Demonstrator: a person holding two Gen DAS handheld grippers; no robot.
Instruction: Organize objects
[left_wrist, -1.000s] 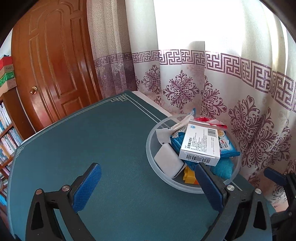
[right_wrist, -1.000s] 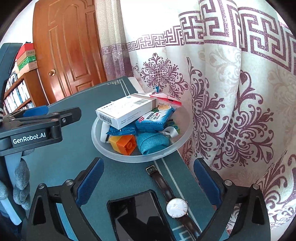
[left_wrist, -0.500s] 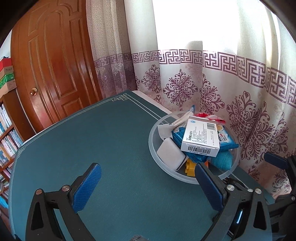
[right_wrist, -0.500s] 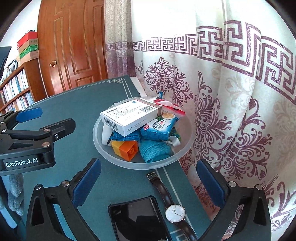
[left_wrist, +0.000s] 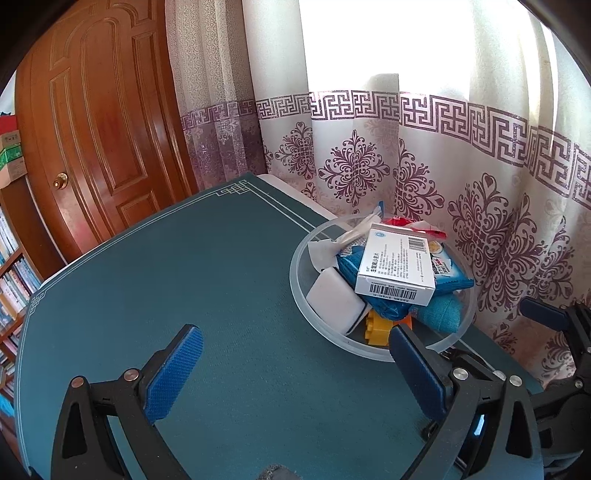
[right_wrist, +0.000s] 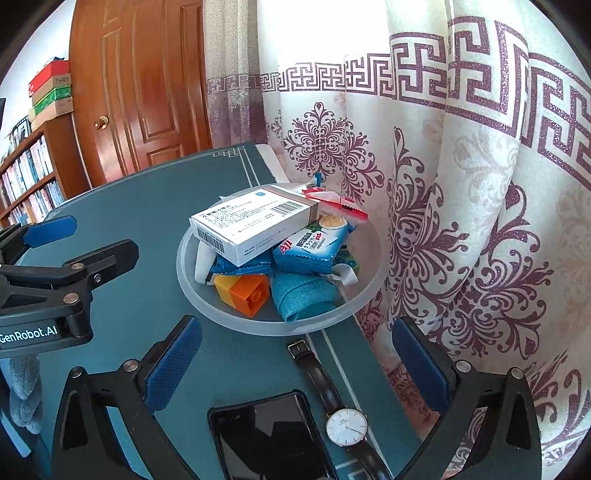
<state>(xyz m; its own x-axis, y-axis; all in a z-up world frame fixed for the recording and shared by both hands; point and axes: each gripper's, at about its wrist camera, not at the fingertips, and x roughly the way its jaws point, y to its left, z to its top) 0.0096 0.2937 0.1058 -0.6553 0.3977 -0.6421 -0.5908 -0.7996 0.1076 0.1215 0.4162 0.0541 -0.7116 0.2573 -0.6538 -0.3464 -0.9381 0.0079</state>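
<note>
Holding nothing, both grippers' jaws wide, one bowl, one watch, one phone.

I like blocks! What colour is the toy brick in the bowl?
Orange and yellow toy brick, clearest in the right wrist view.

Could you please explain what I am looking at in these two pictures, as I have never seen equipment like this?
There is no robot here: a person holds a two-finger gripper in each hand, and each gripper carries a fisheye camera looking forward along its blue-padded fingers. One picture comes from the left gripper, the other from the right gripper. Both are open and hold nothing.

On the green table stands a clear bowl piled with small things: a white medicine box on top, blue snack packets, a teal cloth pouch and an orange and yellow toy brick. In front of the bowl, seen only from the right camera, lie a wristwatch and a black phone, side by side.
</note>
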